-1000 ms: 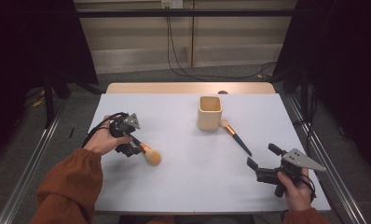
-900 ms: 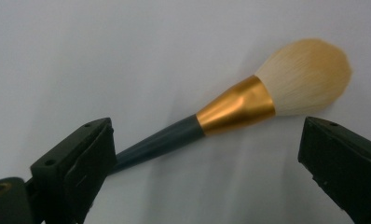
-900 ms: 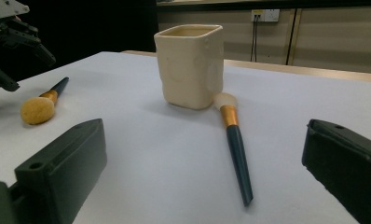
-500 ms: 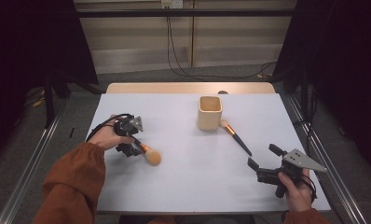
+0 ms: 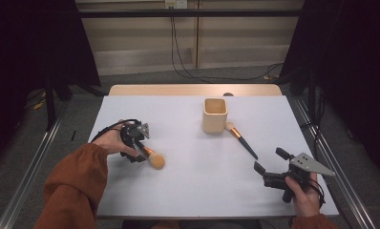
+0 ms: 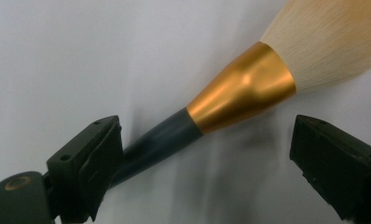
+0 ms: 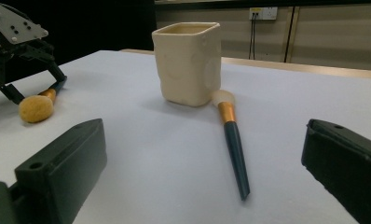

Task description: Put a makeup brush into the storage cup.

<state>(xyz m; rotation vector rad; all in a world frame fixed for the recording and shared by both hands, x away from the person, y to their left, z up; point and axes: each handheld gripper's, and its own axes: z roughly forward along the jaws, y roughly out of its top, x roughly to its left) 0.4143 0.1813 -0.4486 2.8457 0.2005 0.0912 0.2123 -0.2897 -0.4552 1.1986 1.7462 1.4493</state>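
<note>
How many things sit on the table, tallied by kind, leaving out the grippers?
Makeup brushes: 2, a big fluffy brush between the left gripper's open fingers, and a slim brush lying against the cup.
Cream square cups: 1, the cup, upright.
Total: 3

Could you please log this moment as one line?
left tongs: closing around big brush, not yet gripping | right tongs: open, idle | thin brush: beside cup

Lab: dark curtains (image 5: 35, 43), railed table (image 5: 188, 186)
</note>
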